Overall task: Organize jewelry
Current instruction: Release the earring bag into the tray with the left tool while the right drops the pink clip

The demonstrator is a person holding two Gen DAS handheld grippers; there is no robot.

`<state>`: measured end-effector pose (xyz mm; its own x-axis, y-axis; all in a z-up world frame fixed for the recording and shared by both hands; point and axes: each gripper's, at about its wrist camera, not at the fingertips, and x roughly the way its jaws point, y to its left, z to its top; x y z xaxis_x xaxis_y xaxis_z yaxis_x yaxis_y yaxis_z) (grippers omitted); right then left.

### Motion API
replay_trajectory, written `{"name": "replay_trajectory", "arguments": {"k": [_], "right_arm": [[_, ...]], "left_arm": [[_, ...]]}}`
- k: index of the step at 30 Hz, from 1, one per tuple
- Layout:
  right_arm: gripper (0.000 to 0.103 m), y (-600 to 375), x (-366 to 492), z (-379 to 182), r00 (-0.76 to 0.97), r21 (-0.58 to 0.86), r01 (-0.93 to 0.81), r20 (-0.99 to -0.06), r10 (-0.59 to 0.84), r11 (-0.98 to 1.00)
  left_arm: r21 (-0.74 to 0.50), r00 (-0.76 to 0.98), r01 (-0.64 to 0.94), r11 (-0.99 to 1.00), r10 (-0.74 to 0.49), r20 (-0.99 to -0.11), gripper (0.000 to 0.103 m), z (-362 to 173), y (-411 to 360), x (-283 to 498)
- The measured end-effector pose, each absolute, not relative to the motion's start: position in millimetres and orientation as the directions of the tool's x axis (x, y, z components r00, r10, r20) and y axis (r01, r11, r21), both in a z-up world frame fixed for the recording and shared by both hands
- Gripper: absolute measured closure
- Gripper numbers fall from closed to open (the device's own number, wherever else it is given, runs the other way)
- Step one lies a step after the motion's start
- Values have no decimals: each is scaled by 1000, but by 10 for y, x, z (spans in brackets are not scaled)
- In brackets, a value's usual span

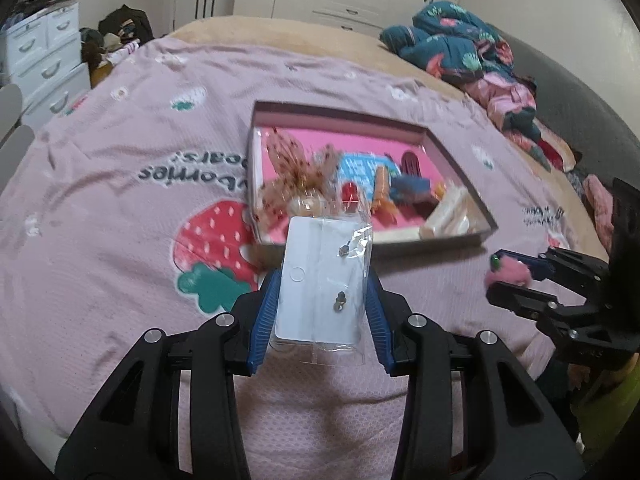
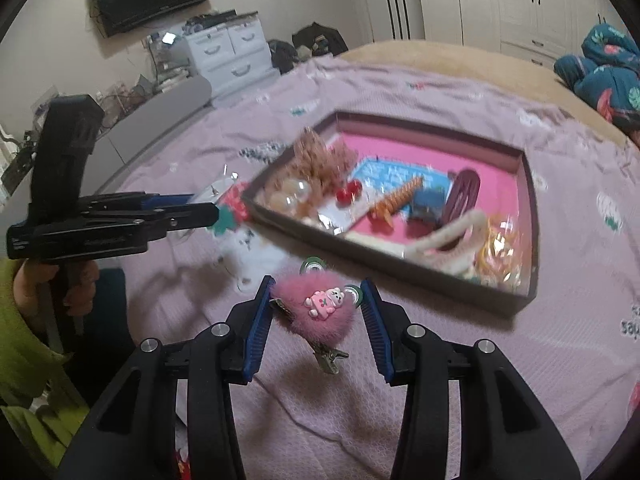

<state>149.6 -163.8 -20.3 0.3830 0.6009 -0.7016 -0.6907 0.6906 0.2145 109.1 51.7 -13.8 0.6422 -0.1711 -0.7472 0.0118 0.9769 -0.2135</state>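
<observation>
My left gripper [image 1: 322, 300] is shut on a white earring card in a clear bag [image 1: 324, 280], held above the bed just short of the box's near edge. My right gripper [image 2: 316, 308] is shut on a fluffy pink hair clip [image 2: 320, 310] with a small bear charm, held above the blanket near the box. The shallow dark box with a pink floor [image 1: 424, 130] [image 2: 520, 152] holds several hair clips, ties and a blue card. In the left wrist view the right gripper [image 1: 508, 276] shows at right with the pink clip [image 1: 510, 272].
A pink strawberry-print blanket [image 1: 120, 200] [image 2: 440, 380] covers the bed. Bundled clothes [image 1: 452, 40] lie at the bed's far right. White drawers [image 1: 44, 60] stand beyond the left side. A small white item [image 2: 248, 256] lies on the blanket before the box.
</observation>
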Motion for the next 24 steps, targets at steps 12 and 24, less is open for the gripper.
{"name": "replay_trajectory", "arguments": {"k": [12,24], "right_arm": [[61,-1819,1675,268,496,168,-660,-636,592,733],[61,-2149,2046,454,623,124,-558,-591,513,821]], "left_arm": [[-220,694,31,975,-180,-697,70,187,489,1303],[-189,722,99,977,-201,-662,70,365,237,1663]]}}
